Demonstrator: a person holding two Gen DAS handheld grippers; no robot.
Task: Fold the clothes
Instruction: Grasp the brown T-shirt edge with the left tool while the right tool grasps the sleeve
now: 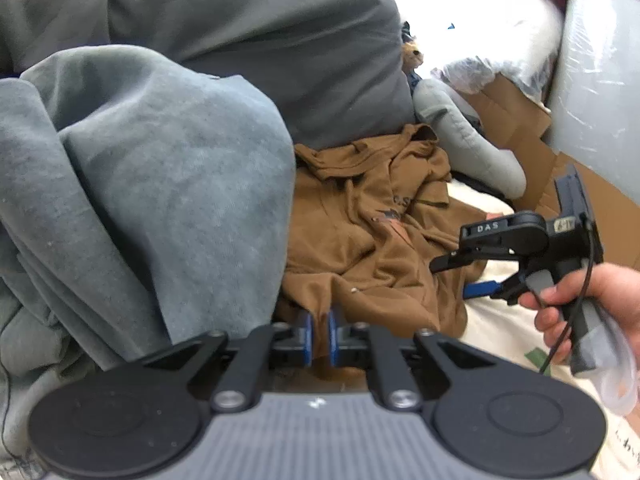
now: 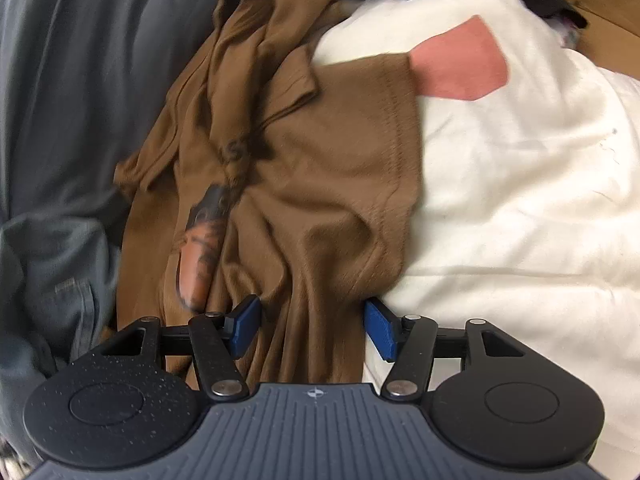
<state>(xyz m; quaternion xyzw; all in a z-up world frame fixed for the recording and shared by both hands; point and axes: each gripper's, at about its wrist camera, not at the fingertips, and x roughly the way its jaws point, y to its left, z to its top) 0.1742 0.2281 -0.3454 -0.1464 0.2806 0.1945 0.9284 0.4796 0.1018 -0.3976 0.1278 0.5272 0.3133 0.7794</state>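
A crumpled brown T-shirt (image 1: 372, 240) with a dark print lies on a white bedcover (image 1: 496, 332), next to a grey blanket. My left gripper (image 1: 319, 336) is shut on a fold of the shirt's near edge, with brown cloth pinched between its blue pads (image 1: 306, 334). In the right wrist view the brown T-shirt (image 2: 320, 168) spreads ahead and a bunch of it runs down between the wide-apart blue pads (image 2: 380, 330) of my right gripper (image 2: 312, 326), which stands open. From the left wrist view, the right gripper (image 1: 450, 280) hovers at the shirt's right edge, held by a hand (image 1: 600, 308).
A bulky grey blanket (image 1: 140, 184) and a grey pillow (image 1: 260, 40) fill the left. The white bedcover (image 2: 520, 200) with a pink patch (image 2: 460, 68) lies to the right. Cardboard (image 1: 516, 120), plastic-wrapped bundles (image 1: 600, 100) and a grey cushion (image 1: 460, 132) stand behind.
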